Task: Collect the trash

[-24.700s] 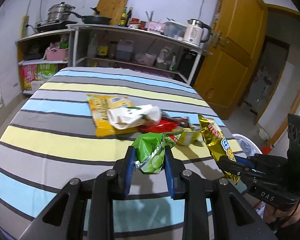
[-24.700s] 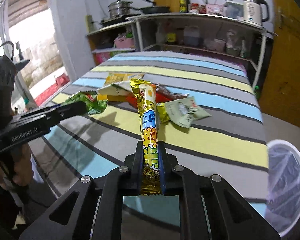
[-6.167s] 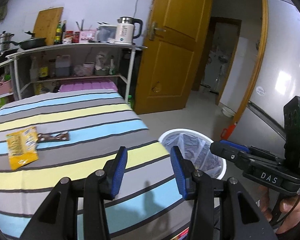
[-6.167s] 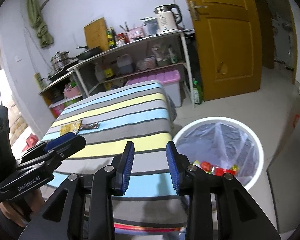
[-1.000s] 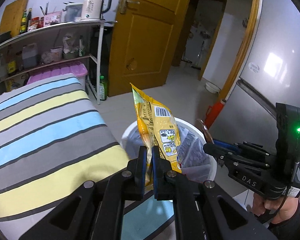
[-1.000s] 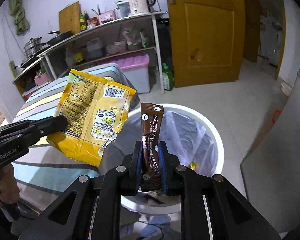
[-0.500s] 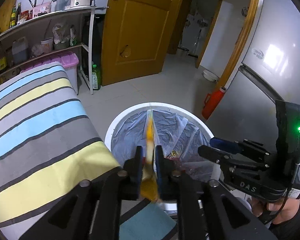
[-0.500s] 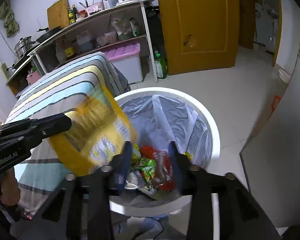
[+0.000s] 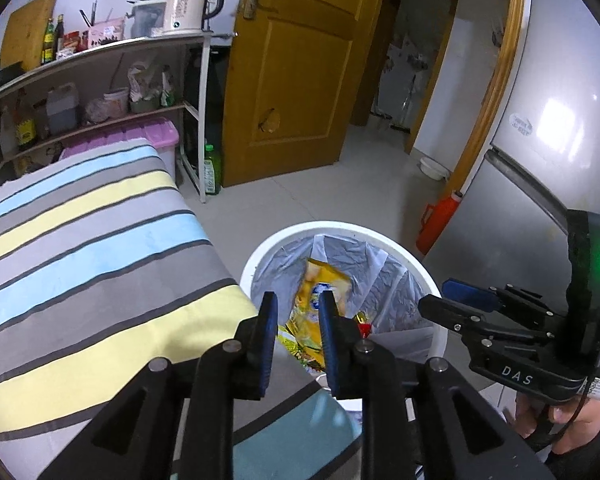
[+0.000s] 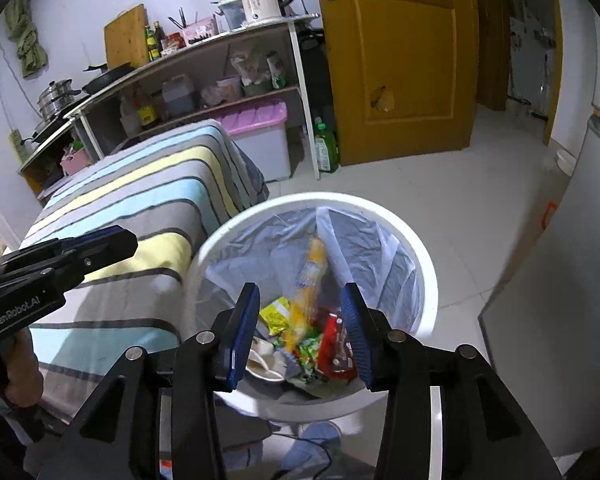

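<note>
We held both tongs over a round white bin lined with crinkled translucent plastic, beside the striped cloth counter. The left tongs had just been opening, their blue ribbed pads a narrow gap apart, gripping nothing. The right tongs stood wider, also empty. A glossy yellow snack bag was dropping, blurred, into the bin, above crumpled green and red wrappers at the bottom.
</note>
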